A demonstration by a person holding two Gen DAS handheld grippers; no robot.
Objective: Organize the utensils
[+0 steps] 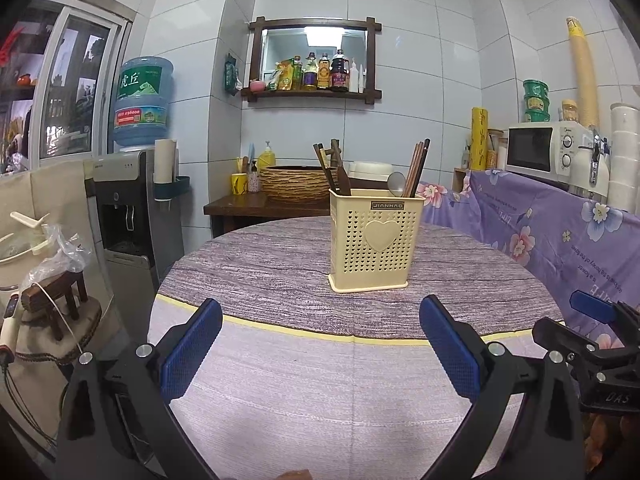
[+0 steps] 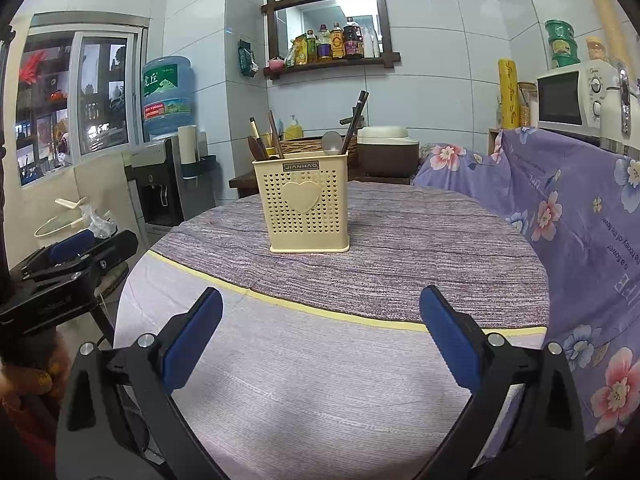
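The cream perforated plastic utensil holder with a raised heart (image 1: 375, 240) is seen upright near the middle of the round table covered in a grey-purple woven cloth (image 1: 280, 380). Dark wooden chopsticks (image 1: 418, 168), a metal spoon (image 1: 396, 184) and brown wooden-handled utensils (image 1: 332, 168) stand inside it; compartments cannot be told apart. No loose utensil is seen on the cloth.

The left tool (image 1: 320, 344) is held released, jaws spread wide, nothing between its blue pads (image 1: 188, 354). The right tool (image 2: 320, 336) is likewise released and empty. Both hover over the near part of the table, well apart from the holder.

Judgement: either the sorting is finished or it has not begun; with everything already in the holder, the late stage seems likelier. If more is called for, a reach toward the far side, to the holder's rim, and a pinch on one handle would be needed.

Open room: the cloth between tools and holder is bare. The table's near rim lies below the tools. On the right, a purple flowered fabric (image 2: 580, 240) drapes close to the table edge; on the left, the edge drops toward a grey water dispenser (image 1: 124, 216). The tools sit just beside each other, so crossing paths should be watched.
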